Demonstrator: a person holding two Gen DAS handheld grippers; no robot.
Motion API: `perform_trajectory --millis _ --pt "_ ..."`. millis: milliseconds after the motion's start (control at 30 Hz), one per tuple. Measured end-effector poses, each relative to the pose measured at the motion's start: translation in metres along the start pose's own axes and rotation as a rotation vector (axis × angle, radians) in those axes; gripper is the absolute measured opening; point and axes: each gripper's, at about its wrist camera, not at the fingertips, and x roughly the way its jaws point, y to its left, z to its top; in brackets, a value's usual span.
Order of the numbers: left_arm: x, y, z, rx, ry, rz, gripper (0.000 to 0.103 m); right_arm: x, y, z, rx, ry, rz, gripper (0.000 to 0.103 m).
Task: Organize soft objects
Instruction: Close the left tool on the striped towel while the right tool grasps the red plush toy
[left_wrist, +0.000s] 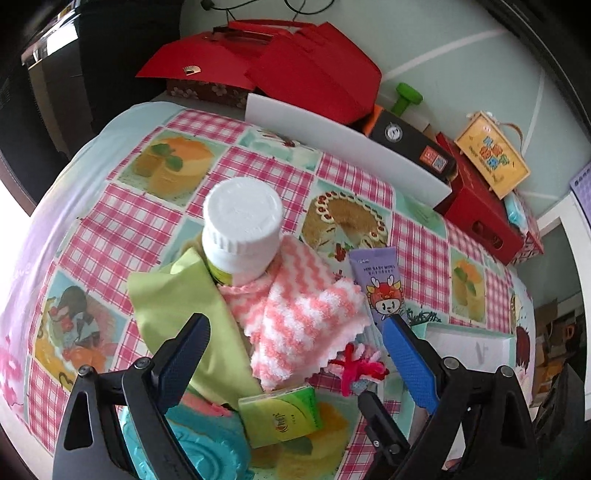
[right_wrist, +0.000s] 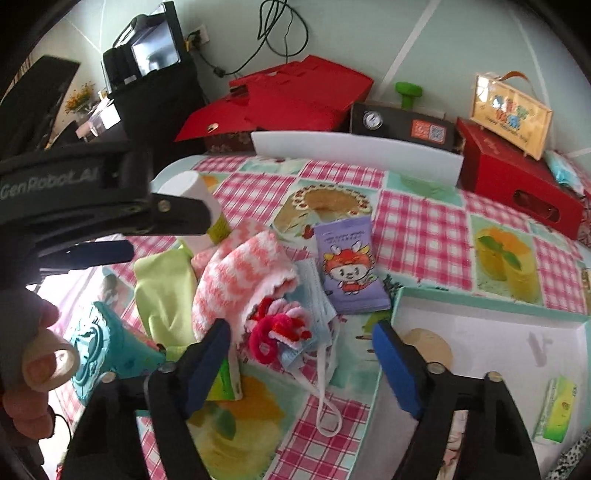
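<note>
Between the spread fingers of the right tool (right_wrist: 301, 354) lies the red-pink hair tie (right_wrist: 277, 330), ungrasped.

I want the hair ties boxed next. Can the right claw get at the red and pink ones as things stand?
Probably yes: the right claw is open, and the hair ties lie uncovered atop the face mask just ahead.

1. A home room is indicated by the desk (right_wrist: 421, 236), covered in a pink gingham cake-print cloth.
2. Red gift boxes (right_wrist: 295, 96) are stacked beyond the claw.
3. A wall socket (right_wrist: 199, 34) with trailing cables is seen far left.
</note>
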Motion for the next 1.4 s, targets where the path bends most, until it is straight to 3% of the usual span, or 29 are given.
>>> perform_trajectory --millis 133,367,1000,1100,1233,1400 --pt "0.009 -0.003 0.000 0.002 0.021 -0.009 0.087 0.006 0.004 -0.002 -0.019 0.015 0.033 0.061" --pt "0.020 0.000 -0.001 -0.018 0.047 -0.014 0.079 0.017 0.001 -0.005 0.025 0.033 0.097 0.047" --pt "0.049 -0.005 -0.003 -0.044 0.082 0.020 0.079 0.035 -0.016 -0.008 0.142 0.062 0.135 0.037" --pt "0.054 -0.007 -0.004 -0.044 0.088 0.023 0.066 0.036 -0.017 -0.008 0.148 0.067 0.137 0.037" --pt "0.063 -0.009 -0.005 -0.040 0.102 0.037 0.064 0.039 -0.017 -0.008 0.151 0.076 0.136 0.037" --pt "0.070 -0.007 -0.007 -0.049 0.116 0.040 0.052 0.043 -0.017 -0.008 0.158 0.082 0.136 0.037"
